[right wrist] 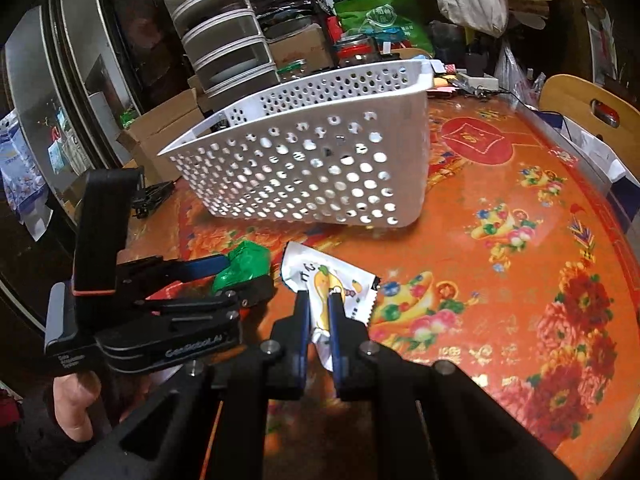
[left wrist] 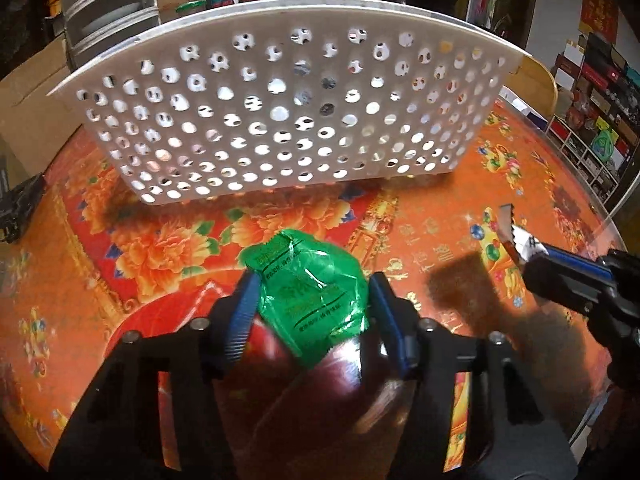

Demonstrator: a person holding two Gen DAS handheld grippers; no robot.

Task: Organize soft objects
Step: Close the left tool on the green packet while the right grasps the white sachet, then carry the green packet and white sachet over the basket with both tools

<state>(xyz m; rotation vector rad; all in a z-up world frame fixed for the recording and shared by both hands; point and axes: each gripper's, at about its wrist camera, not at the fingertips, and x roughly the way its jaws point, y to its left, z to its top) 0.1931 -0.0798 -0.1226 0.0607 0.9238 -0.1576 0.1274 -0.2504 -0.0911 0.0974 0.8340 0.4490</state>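
A crumpled green plastic packet (left wrist: 308, 296) sits between the blue pads of my left gripper (left wrist: 312, 280), which press on both its sides. From the right wrist view the same green packet (right wrist: 244, 260) is pinched in the left gripper (right wrist: 240, 276). My right gripper (right wrist: 320, 296) is shut on a white snack packet (right wrist: 312, 268) printed with a yellow fruit. In the left wrist view that white packet (left wrist: 516, 236) sticks out of the right gripper (left wrist: 532, 258) at the right. A white perforated basket (left wrist: 280, 92) stands just beyond both grippers on the orange floral tablecloth (left wrist: 440, 220).
A black clip-like object (left wrist: 16, 208) lies at the table's left edge. Behind the basket (right wrist: 300, 168) are cardboard boxes (right wrist: 168, 128), stacked drawer units (right wrist: 224, 40) and bags. A wooden chair back (right wrist: 580, 100) stands past the table's right edge.
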